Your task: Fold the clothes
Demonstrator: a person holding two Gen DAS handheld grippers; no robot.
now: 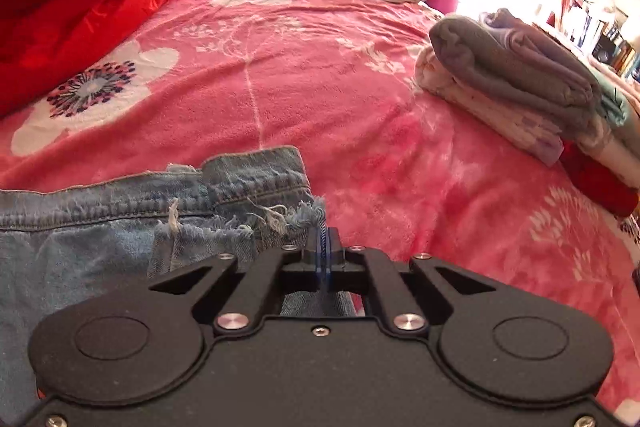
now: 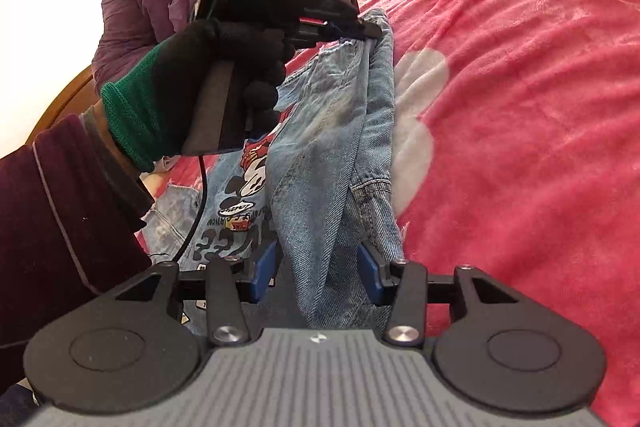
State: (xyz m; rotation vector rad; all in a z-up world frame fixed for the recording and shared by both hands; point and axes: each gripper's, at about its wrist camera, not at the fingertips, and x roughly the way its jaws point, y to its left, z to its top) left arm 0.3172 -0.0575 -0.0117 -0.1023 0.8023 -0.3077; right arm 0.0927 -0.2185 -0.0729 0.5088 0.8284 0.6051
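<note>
Two claws work one pale blue denim garment (image 2: 332, 147) with frayed edges and a cartoon print, lifted in a fold over a pink floral fleece blanket (image 1: 320, 75) on the bed. In the right wrist view, the left claw (image 2: 370, 29), held by a black-gloved hand (image 2: 224, 67) at 11 o'clock, is pressed together, pinching the garment's upper edge. The right claw (image 2: 320, 269) at 6 o'clock stands spread, the denim hanging between its blue pads (image 2: 370, 273); whether they press it I cannot tell. A stack of folded grey and pale clothes (image 1: 516, 83) lies at 2 o'clock in the left wrist view.
</note>
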